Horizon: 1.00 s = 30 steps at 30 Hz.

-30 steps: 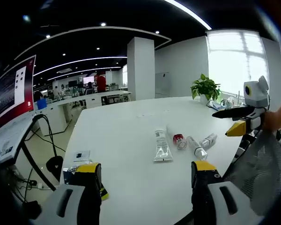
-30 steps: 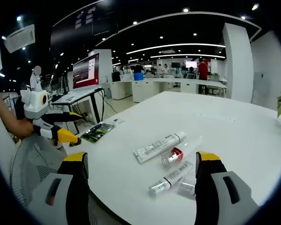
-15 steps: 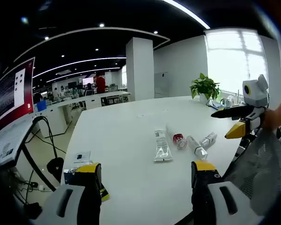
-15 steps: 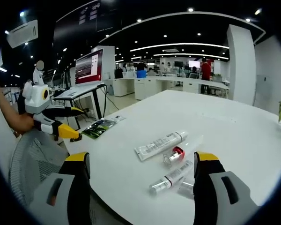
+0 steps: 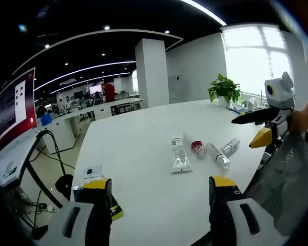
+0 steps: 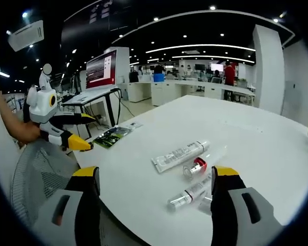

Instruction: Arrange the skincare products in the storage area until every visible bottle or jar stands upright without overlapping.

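Left gripper view looks across a white table toward four skincare products lying flat in a loose group: a flat white tube, a red-capped bottle, a slim clear tube and a small clear bottle. None stands upright, so the arranging has not started. Compared with a second ago the products sit in the same places on the table; only the cameras have drifted slightly, so nothing has been touched and the whole task remains.

The left gripper hangs at the near table edge with jaws spread wide and nothing between them; the products lie well ahead of it, toward the right. A dark leaflet lies just beside its left jaw.

In the right gripper view the right gripper is also wide open and empty. The slim clear tube lies nearest, just ahead between the jaw tips, with the red-capped bottle and flat white tube beyond. The left gripper appears at the left, over a mesh chair.
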Each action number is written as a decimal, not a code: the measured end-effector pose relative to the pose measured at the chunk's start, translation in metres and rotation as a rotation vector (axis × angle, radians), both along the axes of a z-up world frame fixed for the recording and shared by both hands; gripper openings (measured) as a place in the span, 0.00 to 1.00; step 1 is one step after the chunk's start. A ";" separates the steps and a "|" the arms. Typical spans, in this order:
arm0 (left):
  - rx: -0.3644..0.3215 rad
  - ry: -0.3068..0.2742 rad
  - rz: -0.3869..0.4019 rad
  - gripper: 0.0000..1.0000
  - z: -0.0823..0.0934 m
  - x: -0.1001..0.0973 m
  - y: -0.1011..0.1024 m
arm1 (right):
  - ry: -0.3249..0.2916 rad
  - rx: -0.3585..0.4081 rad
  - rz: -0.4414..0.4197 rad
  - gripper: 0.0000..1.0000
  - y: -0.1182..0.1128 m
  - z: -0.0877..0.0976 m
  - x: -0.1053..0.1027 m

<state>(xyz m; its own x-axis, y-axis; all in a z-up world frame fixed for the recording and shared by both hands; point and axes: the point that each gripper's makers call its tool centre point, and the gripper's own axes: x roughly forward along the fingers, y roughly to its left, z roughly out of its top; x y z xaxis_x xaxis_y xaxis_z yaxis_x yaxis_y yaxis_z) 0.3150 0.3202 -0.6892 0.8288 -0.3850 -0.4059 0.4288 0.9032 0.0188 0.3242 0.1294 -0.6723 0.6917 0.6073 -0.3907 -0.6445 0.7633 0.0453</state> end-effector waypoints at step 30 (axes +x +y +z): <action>0.022 0.040 -0.058 0.79 -0.009 -0.007 -0.006 | -0.068 -0.038 -0.003 0.83 0.005 0.009 -0.002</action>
<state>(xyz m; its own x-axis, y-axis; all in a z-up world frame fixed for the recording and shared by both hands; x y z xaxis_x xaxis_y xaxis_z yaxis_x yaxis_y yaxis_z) 0.3082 0.3138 -0.6986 0.7881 -0.4229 -0.4473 0.4814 0.8763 0.0197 0.3224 0.1346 -0.6633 0.7191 0.5908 -0.3658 -0.6428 0.7656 -0.0273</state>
